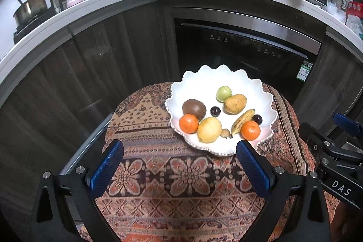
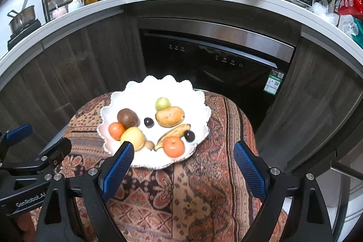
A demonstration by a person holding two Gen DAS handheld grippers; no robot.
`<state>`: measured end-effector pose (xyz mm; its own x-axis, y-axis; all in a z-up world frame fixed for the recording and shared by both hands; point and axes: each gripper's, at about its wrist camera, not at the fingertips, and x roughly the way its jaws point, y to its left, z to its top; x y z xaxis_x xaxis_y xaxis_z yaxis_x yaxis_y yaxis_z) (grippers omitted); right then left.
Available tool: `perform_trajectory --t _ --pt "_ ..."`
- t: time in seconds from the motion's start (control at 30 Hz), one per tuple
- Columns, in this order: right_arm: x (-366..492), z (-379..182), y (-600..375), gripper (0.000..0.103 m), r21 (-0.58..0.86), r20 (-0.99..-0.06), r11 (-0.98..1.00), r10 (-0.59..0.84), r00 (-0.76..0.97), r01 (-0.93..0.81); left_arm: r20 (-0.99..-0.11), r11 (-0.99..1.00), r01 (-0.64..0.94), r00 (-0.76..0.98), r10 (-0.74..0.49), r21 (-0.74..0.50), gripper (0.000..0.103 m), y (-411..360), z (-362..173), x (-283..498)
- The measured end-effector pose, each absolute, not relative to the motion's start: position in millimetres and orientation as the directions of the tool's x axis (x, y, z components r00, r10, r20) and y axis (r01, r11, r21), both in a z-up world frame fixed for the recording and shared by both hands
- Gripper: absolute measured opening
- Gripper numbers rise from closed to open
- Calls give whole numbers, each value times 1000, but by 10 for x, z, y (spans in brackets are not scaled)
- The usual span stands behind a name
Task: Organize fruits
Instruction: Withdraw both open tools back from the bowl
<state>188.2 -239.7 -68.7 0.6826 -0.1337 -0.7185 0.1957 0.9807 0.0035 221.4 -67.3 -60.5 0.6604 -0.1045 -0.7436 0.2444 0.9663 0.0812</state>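
Your left tongs (image 1: 180, 151) stand wide apart and hold nothing, above the patterned cloth (image 1: 181, 176) of the small tabletop, just short of the plate. Your right tongs (image 2: 183, 154) are likewise spread wide and empty, their left pad in front of the plate's near rim. The white scalloped plate (image 1: 226, 78) sits at the far side of the tabletop and holds all the fruit: kiwi (image 1: 194, 108), two oranges (image 1: 188, 123) (image 1: 250, 130), lemon (image 1: 209, 129), banana (image 1: 242, 122), green fruit (image 1: 224, 94), yellow-brown mango (image 1: 235, 103), two dark grapes (image 1: 215, 111) (image 1: 257, 119)
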Motion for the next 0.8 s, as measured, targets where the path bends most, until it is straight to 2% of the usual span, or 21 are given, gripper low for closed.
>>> perform_trajectory --t 0.8 --pt "1018 -520 -2265 90 11 -710 985 -115 695 174 -762 966 243 641 -91 89 101 -512 -513 1313"
